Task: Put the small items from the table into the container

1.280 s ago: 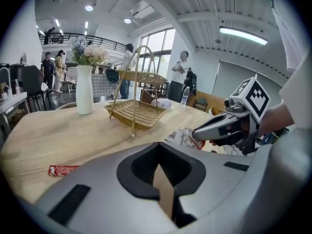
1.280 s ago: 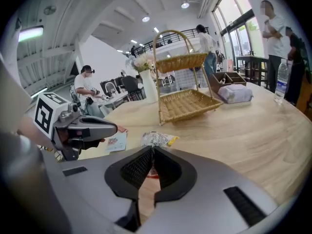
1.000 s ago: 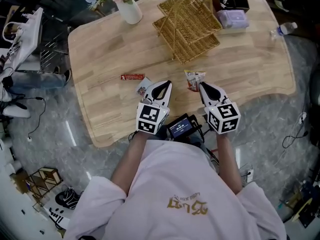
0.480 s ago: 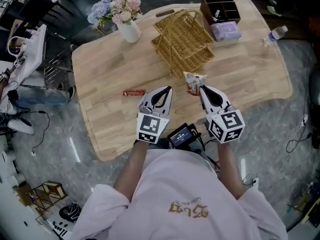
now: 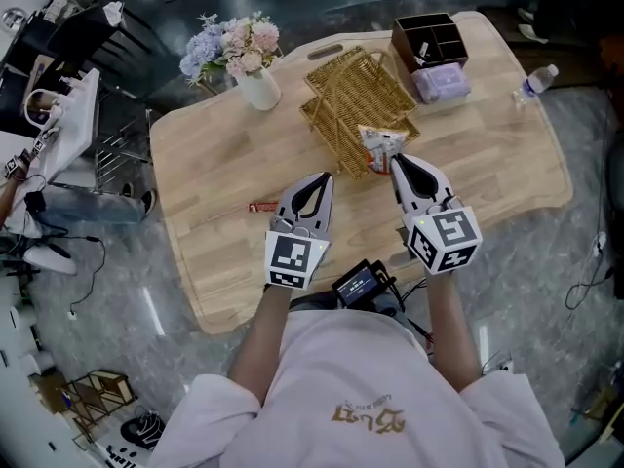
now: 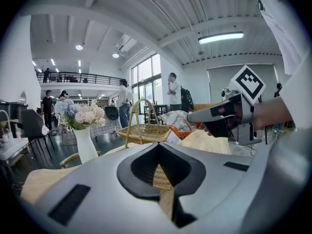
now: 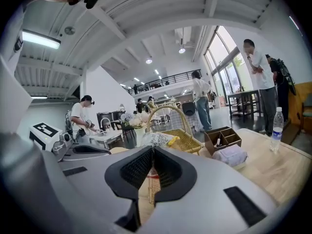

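Snack packet (image 5: pixel 378 146) partly behind right gripper (image 5: pixel 396 162)

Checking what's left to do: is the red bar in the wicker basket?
No, the red bar lies on the bare table beside the left gripper, apart from the wicker basket.

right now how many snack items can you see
2: one packet in the right gripper, one red bar on the table left of the left gripper. More may hide under the grippers.

Bright, even; ceiling strip light (image 6: pixel 220 37) + windows (image 7: pixel 226 62); fisheye warp, dark corners; glare on floor (image 5: pixel 146 305).
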A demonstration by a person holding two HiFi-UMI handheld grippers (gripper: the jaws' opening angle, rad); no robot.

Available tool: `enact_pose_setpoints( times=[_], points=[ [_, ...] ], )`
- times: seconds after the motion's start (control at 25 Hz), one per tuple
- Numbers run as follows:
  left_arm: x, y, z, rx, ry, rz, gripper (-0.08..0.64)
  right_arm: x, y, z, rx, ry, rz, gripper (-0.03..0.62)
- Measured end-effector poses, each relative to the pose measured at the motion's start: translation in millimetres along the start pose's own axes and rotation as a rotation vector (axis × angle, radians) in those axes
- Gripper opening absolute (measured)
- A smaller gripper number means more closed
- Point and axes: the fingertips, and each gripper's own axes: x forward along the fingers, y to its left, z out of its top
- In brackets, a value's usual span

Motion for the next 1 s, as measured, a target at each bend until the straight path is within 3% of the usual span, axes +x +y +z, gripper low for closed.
enact_pose_setpoints(
  times=[0.28, 0.56, 1.0],
  points=[
    [5, 26, 9, -0.069, -0.031, 0.058, 0.000, 23, -12, 16, -0.005, -0.018, -0.026, 0.031],
    [3, 41, 11, -0.082, -0.032, 0.080, 0.000, 51, -27, 31, -0.003, -0.037, -0.048, 0.031],
    [6, 57, 7, -0.091, -0.027, 0.096, 0.000, 69, -36, 24, -0.019, -0.005, -0.098, 0.032]
  ],
)
